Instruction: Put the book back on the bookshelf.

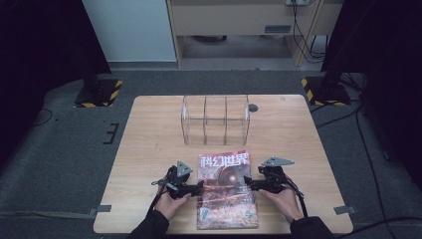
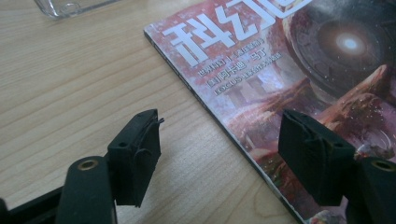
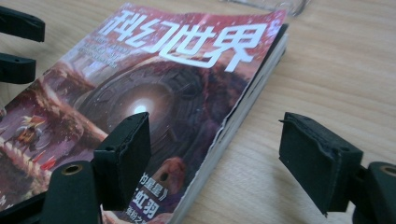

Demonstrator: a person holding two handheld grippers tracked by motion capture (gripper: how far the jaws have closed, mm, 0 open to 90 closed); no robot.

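Note:
A magazine point(image 1: 226, 194) with a red space-scene cover and white title lies flat near the front of the wooden table point(image 1: 149, 149). My left gripper point(image 1: 200, 186) is open at its left edge. In the left gripper view the jaws point(image 2: 219, 140) straddle the spine edge of the magazine point(image 2: 303, 70), one over bare wood and one over the cover. My right gripper point(image 1: 247, 183) is open at the right edge. Its jaws point(image 3: 215, 149) straddle the page edge of the magazine point(image 3: 154, 93). Neither holds anything. The left gripper's jaws point(image 3: 18, 46) show across the cover.
A clear three-compartment organizer point(image 1: 215, 118) stands upright behind the magazine, its corner visible as clear plastic point(image 2: 70, 5). Striped stand bases point(image 1: 99, 92) point(image 1: 323, 89) sit on the floor past the far corners. Cables point(image 1: 358, 129) run along the right side.

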